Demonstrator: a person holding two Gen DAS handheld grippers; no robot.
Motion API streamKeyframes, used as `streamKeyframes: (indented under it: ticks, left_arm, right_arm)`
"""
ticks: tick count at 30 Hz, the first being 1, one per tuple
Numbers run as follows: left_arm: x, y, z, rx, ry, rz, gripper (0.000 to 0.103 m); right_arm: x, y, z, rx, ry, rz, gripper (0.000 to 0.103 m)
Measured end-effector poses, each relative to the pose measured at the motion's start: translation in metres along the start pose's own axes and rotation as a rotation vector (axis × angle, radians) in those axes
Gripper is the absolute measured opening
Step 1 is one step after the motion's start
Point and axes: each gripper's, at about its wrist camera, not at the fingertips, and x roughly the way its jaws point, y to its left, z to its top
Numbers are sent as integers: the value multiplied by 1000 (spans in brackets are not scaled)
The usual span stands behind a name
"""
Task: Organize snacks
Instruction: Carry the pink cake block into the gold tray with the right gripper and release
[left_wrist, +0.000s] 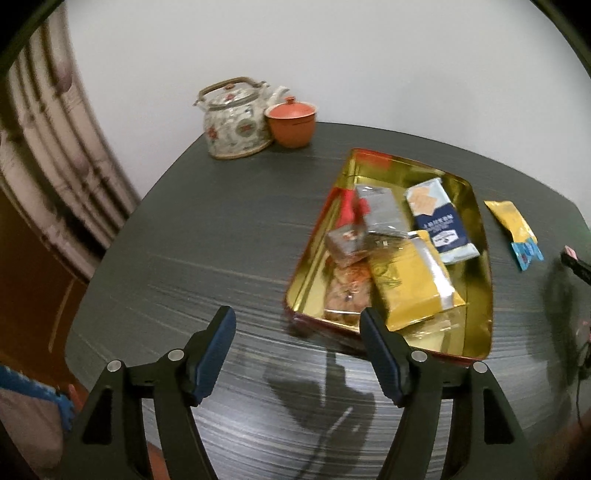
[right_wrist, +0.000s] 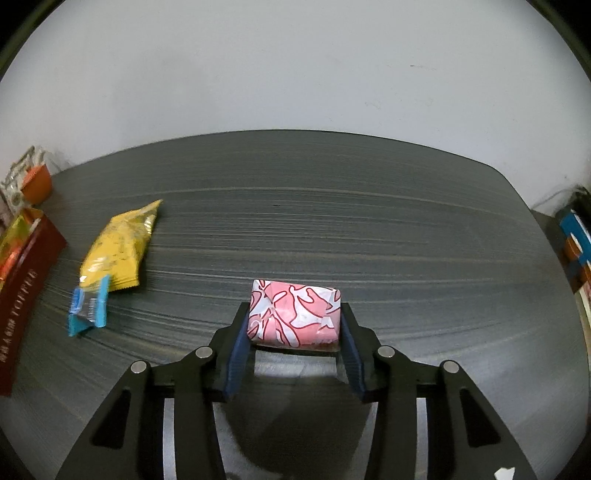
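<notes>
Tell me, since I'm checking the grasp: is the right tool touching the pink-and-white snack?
Touching. The right wrist view shows the right tool with both blue pads pressed against the sides of the pink-and-white snack, no gap visible on either side.

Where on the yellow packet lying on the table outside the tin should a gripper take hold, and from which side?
Grip the yellow packet across its narrow width at mid-body, coming down from above. It lies flat on the table, so only its long edges offer the fingers purchase. Stay clear of the small blue packet at its near end.
</notes>
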Motion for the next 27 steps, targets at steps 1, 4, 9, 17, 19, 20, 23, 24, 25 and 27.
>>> streamKeyframes:
  ticks: [1,4,9,17,19,20,23,24,25,27]
  left_arm:
    - [1,3,-1,-11,-1,9,71]
    - [7,14,-2,-59,27,25,72]
    - [6,32,0,-132,37,28,73]
    - [-2,45,2,-191,21,18,75]
    - [-2,45,3,-189,24,17,76]
    - [-2,45,3,-188,25,19,76]
    - [-1,44,4,-188,23,24,76]
    - [-1,45,4,-190,21,22,76]
    - [-2,45,4,-193,19,16,76]
    - [-2,47,4,-204,17,9,76]
  right_arm:
    - [-8,2,-1,-3,-9,1,41]
    - [-30,17,-1,-28,-29,27,41]
    - [-65,67,0,-94,-69,122,41]
    - [-100,189,-5,-272,-89,312,41]
    - [-106,211,-11,-313,-86,351,41]
    - [-108,223,-14,-332,-82,369,41]
    - [-110,253,-22,-393,-73,402,41]
    - [-112,262,-25,-406,-73,404,41]
    - [-111,269,-26,-421,-70,411,41]
    - [-110,283,-30,-439,-60,429,41]
